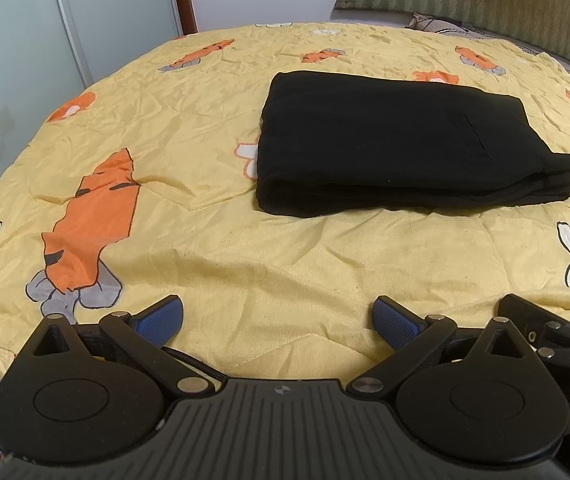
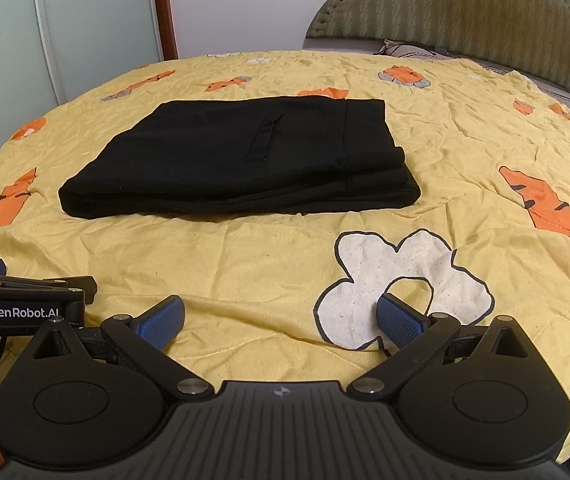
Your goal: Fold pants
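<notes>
Lying folded on the yellow bedspread (image 1: 213, 240), the black pants (image 1: 397, 148) are being left untouched; left gripper (image 1: 278, 322) and right gripper (image 2: 281, 320) fingers are being held wide apart, empty.

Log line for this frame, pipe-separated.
stage: fold looks complete | pants: black, folded stack, flat on yellow quilt | left gripper: open, empty, short of pants | right gripper: open, empty, over quilt

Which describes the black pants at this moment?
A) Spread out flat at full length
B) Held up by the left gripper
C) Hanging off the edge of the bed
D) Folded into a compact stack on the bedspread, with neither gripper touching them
D: the pants lie as a layered stack on the yellow bedspread, while the left gripper and right gripper are open and well short of them.
</notes>
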`<act>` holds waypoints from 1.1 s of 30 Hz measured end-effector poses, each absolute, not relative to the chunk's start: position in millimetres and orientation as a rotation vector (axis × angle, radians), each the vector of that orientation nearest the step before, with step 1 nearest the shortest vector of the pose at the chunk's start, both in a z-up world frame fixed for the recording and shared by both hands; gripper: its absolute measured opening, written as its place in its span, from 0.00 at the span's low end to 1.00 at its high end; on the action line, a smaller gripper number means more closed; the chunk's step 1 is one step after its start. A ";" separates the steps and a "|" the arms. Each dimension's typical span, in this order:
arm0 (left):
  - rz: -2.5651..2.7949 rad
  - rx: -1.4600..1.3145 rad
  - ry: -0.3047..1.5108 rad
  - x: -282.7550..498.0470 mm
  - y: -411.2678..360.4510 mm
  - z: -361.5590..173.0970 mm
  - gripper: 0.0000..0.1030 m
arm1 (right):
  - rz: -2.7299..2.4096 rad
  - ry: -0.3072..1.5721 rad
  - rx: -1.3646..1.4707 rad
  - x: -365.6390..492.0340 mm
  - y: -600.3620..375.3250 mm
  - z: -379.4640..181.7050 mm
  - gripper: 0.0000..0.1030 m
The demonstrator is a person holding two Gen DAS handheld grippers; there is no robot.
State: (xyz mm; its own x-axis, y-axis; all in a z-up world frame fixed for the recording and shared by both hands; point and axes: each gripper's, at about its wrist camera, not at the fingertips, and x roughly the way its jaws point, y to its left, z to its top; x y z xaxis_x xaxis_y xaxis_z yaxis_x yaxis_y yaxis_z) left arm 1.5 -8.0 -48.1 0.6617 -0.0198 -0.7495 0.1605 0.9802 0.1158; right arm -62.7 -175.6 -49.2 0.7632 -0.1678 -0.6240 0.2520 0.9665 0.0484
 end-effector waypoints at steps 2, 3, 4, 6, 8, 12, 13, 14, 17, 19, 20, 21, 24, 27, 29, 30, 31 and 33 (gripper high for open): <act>-0.102 0.180 0.843 0.9 -8.3 -47.6 1.00 | -0.232 0.651 0.140 -64.9 -176.7 -46.7 1.00; -0.102 0.181 0.844 0.5 -8.7 -46.7 1.00 | -0.233 0.641 0.144 -66.1 -177.2 -44.9 1.00; -0.104 0.182 0.843 0.1 -8.8 -45.4 1.00 | -0.235 0.626 0.148 -68.1 -177.6 -42.3 1.00; -0.108 0.180 0.837 -1.8 -8.9 -42.7 0.99 | -0.237 0.590 0.153 -72.8 -178.3 -35.0 1.00; -0.113 0.181 0.835 -2.8 -9.7 -40.8 0.99 | -0.242 0.557 0.149 -76.8 -179.1 -27.1 1.00; -0.120 0.183 0.830 -4.4 -12.1 -38.2 0.99 | -0.250 0.522 0.135 -81.3 -180.9 -16.3 1.00; -0.122 0.183 0.829 -4.9 -12.7 -37.4 0.99 | -0.250 0.519 0.136 -81.5 -181.1 -15.5 1.00; -0.124 0.183 0.828 -4.9 -13.1 -36.6 0.99 | -0.248 0.520 0.138 -81.1 -181.4 -15.0 1.00; -0.129 0.170 0.827 -6.6 -13.1 -34.3 0.99 | -0.240 0.528 0.146 -80.4 -181.5 -15.8 1.00; -0.130 0.159 0.827 -7.0 -12.4 -33.1 0.99 | -0.236 0.528 0.144 -80.6 -180.8 -15.7 1.00; -0.128 0.155 0.827 -6.9 -12.1 -32.8 0.99 | -0.234 0.526 0.142 -81.1 -180.1 -15.2 1.00; -0.127 0.153 0.828 -6.9 -12.0 -32.7 0.99 | -0.234 0.522 0.140 -81.6 -179.4 -14.7 1.00; -0.126 0.154 0.828 -7.2 -12.1 -32.5 0.99 | -0.233 0.516 0.136 -82.9 -178.1 -13.6 1.00; -0.127 0.155 0.827 -7.4 -12.2 -32.3 0.99 | -0.233 0.516 0.137 -82.8 -178.2 -13.7 1.00; -0.128 0.157 0.824 -7.5 -12.3 -32.1 0.99 | -0.233 0.517 0.137 -82.8 -178.4 -13.5 1.00; -0.128 0.161 0.822 -7.7 -12.5 -32.1 0.99 | -0.232 0.517 0.138 -82.8 -178.7 -13.4 1.00; -0.128 0.162 0.821 -7.6 -12.5 -32.1 0.99 | -0.233 0.517 0.137 -82.6 -178.6 -13.4 1.00; -0.128 0.163 0.821 -8.0 -12.9 -32.1 0.99 | -0.233 0.518 0.138 -82.7 -178.7 -13.4 1.00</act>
